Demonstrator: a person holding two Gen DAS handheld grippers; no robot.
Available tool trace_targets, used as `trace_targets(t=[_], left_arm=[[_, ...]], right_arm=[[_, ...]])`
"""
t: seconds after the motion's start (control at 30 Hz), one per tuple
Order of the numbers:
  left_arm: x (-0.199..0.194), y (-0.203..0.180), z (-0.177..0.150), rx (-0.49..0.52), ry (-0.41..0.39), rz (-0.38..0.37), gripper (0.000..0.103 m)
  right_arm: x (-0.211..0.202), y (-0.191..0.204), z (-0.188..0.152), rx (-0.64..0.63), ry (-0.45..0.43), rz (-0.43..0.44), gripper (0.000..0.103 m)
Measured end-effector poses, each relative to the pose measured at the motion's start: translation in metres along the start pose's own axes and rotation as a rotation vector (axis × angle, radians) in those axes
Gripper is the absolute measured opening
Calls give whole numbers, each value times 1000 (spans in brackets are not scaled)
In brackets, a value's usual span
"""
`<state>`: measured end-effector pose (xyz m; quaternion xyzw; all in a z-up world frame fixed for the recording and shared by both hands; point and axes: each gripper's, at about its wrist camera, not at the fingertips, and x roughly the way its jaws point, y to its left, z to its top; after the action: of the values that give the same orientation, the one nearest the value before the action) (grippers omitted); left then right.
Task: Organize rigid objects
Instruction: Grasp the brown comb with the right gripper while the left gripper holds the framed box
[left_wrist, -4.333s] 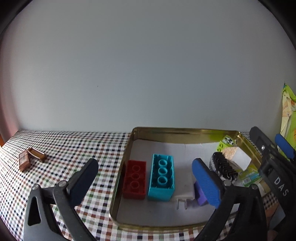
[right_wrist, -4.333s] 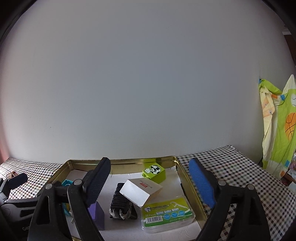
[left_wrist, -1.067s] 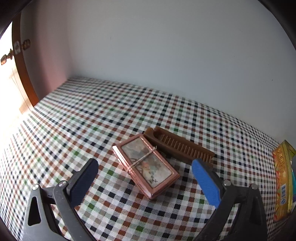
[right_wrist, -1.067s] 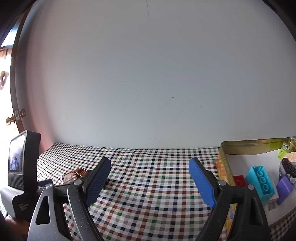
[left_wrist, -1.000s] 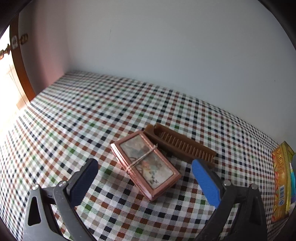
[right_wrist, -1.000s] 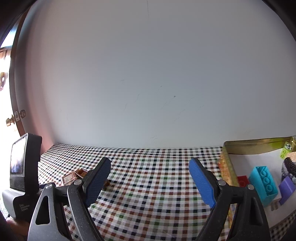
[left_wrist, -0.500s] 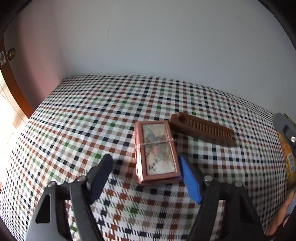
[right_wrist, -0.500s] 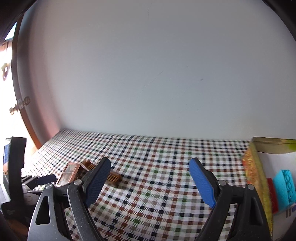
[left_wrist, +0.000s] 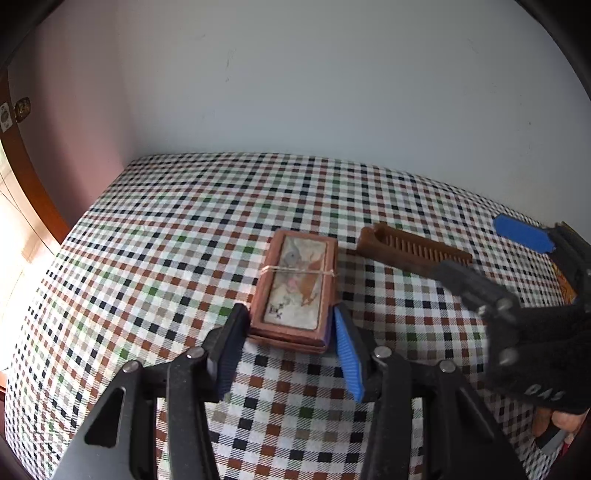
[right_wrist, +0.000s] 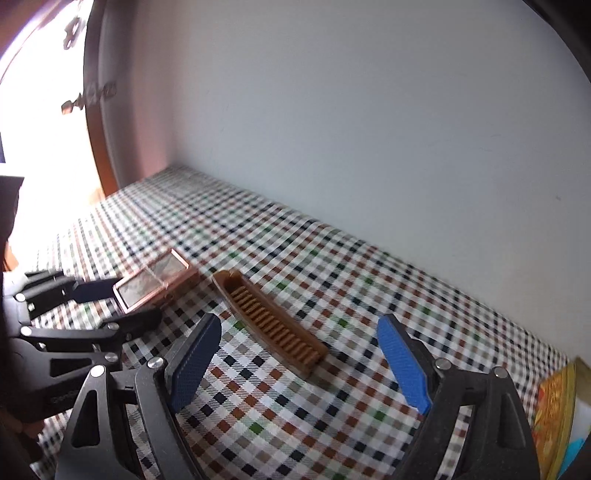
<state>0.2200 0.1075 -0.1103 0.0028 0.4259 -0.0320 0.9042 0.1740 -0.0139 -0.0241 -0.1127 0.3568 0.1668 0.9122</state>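
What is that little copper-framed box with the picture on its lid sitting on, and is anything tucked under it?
The picture box lies flat on the checked tablecloth, with the left gripper straddling its near end. Its underside is covered, so anything beneath cannot be seen.

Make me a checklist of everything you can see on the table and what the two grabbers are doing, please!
Surface: checked tablecloth covering the table.
Job's things: copper framed box with a thin band around it, lying flat; brown comb beside it, apart from it.
Clutter: edge of a gold tin at the far right; contents mostly cut off.
Grippers: left gripper has its pads at the box's near sides, contact not certain; right gripper is wide open near the comb's close end, not touching.
Cables: nothing seen.
Surroundings: plain pale wall; wooden door frame at the left.
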Motion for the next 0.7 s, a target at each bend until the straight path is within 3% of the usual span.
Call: trace_targets(t=[0.07,0.13,0.23,0.37,0.53,0.7], left_arm=[[6,-2,2,0,1,8,46],[7,-2,4,4,1,15,46],[11,-2,7,6,1,19,46],[5,-6,4,9,0,22,46],[7,-5,5,11,0,18,46],[8,-4,6,12,0,15,46]], right_arm=[[10,5,3,-34,33,4,87],[17,10,6,-59,56,1,75],[33,11,7,-68,114,9,64],[35,10,8,-66,111,16,62],[33,18,6,-69,108,30,43],[27,20,5,-39,113,14,35]])
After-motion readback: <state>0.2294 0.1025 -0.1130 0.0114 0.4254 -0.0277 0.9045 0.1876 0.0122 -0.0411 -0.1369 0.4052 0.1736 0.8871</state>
